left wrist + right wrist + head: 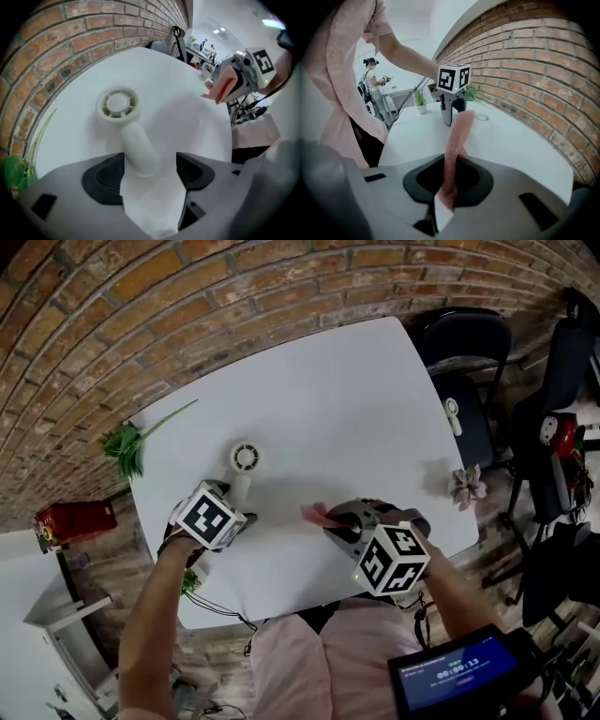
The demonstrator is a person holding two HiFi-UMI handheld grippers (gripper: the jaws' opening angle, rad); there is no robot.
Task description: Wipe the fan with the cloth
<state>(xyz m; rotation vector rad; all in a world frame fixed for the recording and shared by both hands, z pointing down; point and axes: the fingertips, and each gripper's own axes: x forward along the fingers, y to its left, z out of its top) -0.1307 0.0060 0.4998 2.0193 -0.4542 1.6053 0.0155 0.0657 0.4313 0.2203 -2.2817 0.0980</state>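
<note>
A small white handheld fan (244,458) lies flat on the white table (356,399), round head (118,104) facing up and handle (139,149) pointing toward me. My left gripper (236,512) points steeply down over the handle. Its jaws (150,161) stand open, with the handle's end between them and a gap at the right pad. My right gripper (342,521) hovers to the right of the fan, shut on a pink cloth (319,515). The cloth (457,140) sticks up as a strip out of the shut jaws (449,180). The left gripper (451,101) shows beyond it.
A green sprig (127,442) lies at the table's left edge, and a small potted plant (192,579) stands at its near left corner. A pale flower decoration (466,486) sits near the right edge. Dark chairs (464,343) stand beyond the right side; a brick wall (141,306) runs behind.
</note>
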